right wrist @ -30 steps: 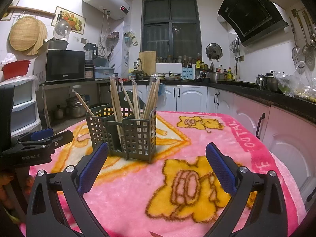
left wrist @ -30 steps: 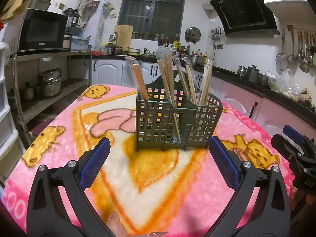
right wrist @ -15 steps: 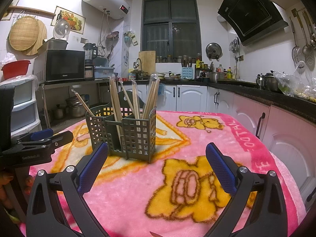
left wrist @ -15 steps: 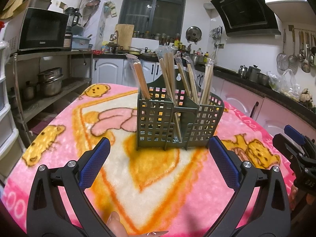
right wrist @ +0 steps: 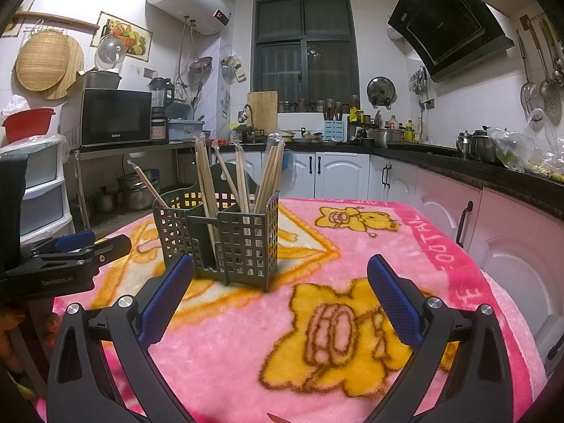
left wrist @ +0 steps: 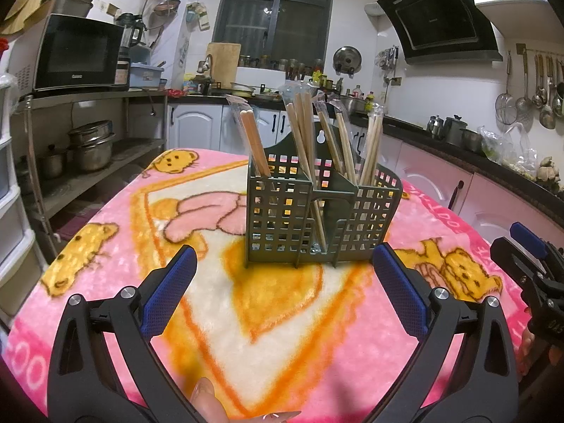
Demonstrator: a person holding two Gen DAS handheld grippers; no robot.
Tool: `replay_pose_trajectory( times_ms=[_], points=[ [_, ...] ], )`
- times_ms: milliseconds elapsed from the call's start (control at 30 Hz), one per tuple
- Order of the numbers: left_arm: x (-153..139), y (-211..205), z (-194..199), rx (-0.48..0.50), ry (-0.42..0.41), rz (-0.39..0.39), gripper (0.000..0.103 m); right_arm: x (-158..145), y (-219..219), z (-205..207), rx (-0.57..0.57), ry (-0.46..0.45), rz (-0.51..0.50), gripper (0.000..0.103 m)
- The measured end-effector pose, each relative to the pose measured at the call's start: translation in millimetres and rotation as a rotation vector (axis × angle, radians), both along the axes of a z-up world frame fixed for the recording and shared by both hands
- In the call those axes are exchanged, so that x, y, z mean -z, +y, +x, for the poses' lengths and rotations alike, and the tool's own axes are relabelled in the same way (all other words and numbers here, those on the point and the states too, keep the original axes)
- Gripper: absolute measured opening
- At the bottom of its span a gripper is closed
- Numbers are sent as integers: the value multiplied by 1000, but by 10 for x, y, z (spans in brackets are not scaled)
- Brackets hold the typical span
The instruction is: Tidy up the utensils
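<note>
A dark green slotted utensil holder (left wrist: pixel 319 218) stands upright on the pink cartoon blanket (left wrist: pixel 116 246), with several wrapped wooden chopstick pairs (left wrist: pixel 303 130) sticking out of its compartments. My left gripper (left wrist: pixel 283 282) is open just in front of it, nothing between the blue pads. In the right wrist view the same holder (right wrist: pixel 225 239) with the chopsticks (right wrist: pixel 208 179) sits ahead and to the left, and my right gripper (right wrist: pixel 280 285) is open and empty over the blanket (right wrist: pixel 352 246). Each view shows the other gripper at its edge.
The blanket-covered table drops off at its front and side edges. A shelf with a microwave (left wrist: pixel 75 53) and pots stands to the left. White cabinets and a dark counter (right wrist: pixel 476 172) run behind and to the right. A fingertip (left wrist: pixel 208 402) shows at the bottom.
The left wrist view has drifted slightly, so the holder sits a little higher and more to the right in it. Both grippers stay open and empty.
</note>
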State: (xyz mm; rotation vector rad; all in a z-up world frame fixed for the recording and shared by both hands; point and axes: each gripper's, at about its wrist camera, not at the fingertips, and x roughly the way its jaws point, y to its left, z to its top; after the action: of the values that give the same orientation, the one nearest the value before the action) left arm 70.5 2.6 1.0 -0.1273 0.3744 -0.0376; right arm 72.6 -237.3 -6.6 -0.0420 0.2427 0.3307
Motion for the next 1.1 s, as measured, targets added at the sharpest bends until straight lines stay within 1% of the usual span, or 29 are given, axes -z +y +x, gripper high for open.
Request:
replay_pose_trajectory(
  times_ms=[400, 567, 833, 967, 1067, 1100],
  points=[
    [9, -10, -2, 4, 1, 9, 92, 3, 1, 1, 4, 1, 1, 96],
    [56, -37, 24, 9, 18, 31, 92, 2, 0, 1, 3, 0, 0, 96],
    [55, -51, 47, -10, 39, 35, 92, 8, -6, 10, 6, 3, 0, 96],
    [47, -49, 56, -15, 42, 27, 92, 8, -11, 27, 4, 16, -1, 96],
    [32, 6, 79, -23, 60, -13, 92, -20, -35, 120, 12, 42, -9, 96],
    [21, 31, 93, -28, 70, -24, 92, -51, -42, 213, 16, 68, -18, 96]
  ],
)
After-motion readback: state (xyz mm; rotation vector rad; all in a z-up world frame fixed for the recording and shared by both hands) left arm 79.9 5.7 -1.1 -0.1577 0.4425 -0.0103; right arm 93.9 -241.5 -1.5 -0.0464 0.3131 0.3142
